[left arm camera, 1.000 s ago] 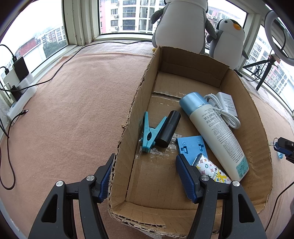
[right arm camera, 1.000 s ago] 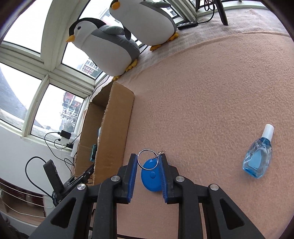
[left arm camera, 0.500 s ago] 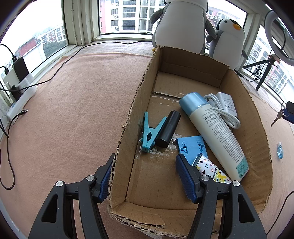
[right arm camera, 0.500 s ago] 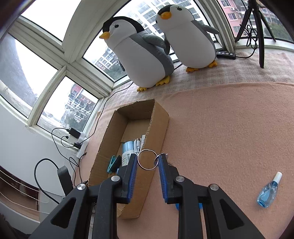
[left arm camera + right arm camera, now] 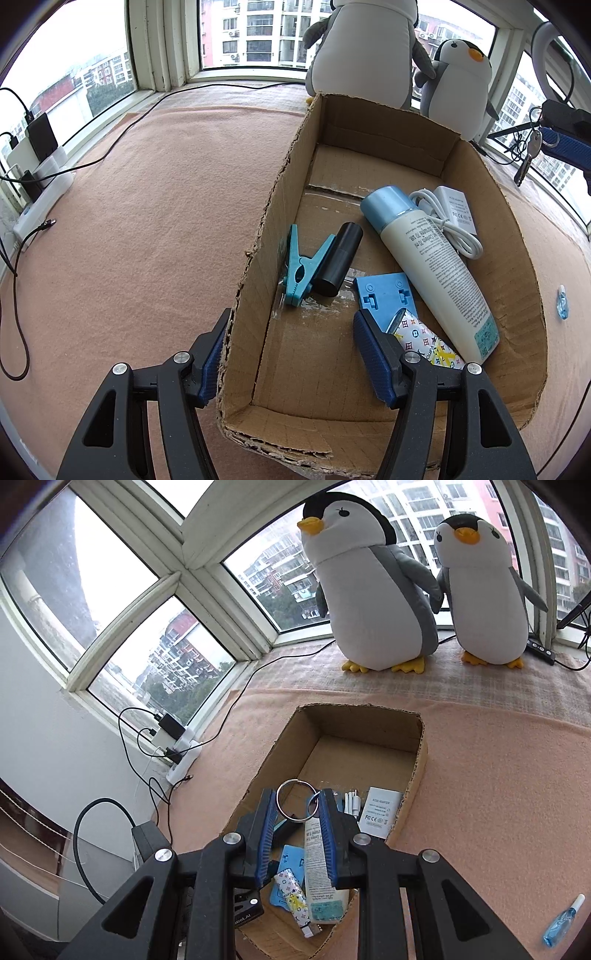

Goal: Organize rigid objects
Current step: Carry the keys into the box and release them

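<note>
Since a second ago my right tool (image 5: 297,810) has lifted the key ring (image 5: 295,798) off the pink blanket (image 5: 498,775) and carried it over the cardboard box (image 5: 419,760).

Left wrist view: my left tool (image 5: 291,354) stands wide apart, straddling the box's (image 5: 258,254) near left wall, one finger outside, one inside. Inside lie a teal clip (image 5: 301,267), a black cylinder (image 5: 338,260), a lotion bottle (image 5: 430,266), a white charger (image 5: 456,208), a blue plate (image 5: 384,295) and a patterned packet (image 5: 424,341). At right a key (image 5: 528,157) dangles from my other tool.

Right wrist view: my right tool is clamped on the key ring, above the bottle (image 5: 314,849). A small blue bottle (image 5: 561,921) lies on the blanket, well apart.
</note>
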Action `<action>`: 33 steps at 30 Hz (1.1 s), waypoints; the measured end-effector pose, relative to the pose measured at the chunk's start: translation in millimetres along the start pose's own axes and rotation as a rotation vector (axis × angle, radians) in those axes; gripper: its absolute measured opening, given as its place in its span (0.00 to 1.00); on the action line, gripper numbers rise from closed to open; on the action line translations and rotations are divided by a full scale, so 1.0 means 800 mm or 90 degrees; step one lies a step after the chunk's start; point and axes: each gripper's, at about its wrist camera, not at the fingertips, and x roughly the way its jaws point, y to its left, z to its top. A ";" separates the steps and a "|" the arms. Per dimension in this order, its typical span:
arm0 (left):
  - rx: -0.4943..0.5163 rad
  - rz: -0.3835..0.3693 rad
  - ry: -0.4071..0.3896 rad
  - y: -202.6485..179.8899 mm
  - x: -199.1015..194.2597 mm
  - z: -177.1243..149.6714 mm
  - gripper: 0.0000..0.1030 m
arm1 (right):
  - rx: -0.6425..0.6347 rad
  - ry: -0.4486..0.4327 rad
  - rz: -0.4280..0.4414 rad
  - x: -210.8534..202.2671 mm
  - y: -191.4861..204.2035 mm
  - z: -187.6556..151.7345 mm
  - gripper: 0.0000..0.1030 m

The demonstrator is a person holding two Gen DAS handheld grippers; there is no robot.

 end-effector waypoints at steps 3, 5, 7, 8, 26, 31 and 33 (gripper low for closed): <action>-0.001 0.000 0.000 0.000 0.000 0.000 0.66 | -0.012 0.005 -0.004 0.010 0.009 0.001 0.21; -0.002 -0.001 0.000 0.000 -0.001 0.000 0.66 | -0.019 0.008 -0.007 0.017 0.014 0.003 0.21; -0.002 -0.001 0.000 0.000 -0.001 0.000 0.66 | -0.025 0.011 -0.012 0.022 0.018 0.003 0.21; -0.002 -0.001 0.000 0.000 0.000 0.000 0.66 | -0.028 0.013 -0.014 0.025 0.020 0.003 0.21; 0.000 0.000 -0.001 0.000 -0.001 -0.001 0.66 | -0.041 0.025 -0.050 0.046 0.021 0.000 0.22; 0.000 0.000 0.000 -0.001 -0.001 0.000 0.66 | -0.041 0.022 -0.058 0.043 0.019 0.000 0.29; 0.001 0.000 -0.001 -0.001 -0.001 0.000 0.66 | -0.042 0.020 -0.061 0.042 0.019 -0.001 0.31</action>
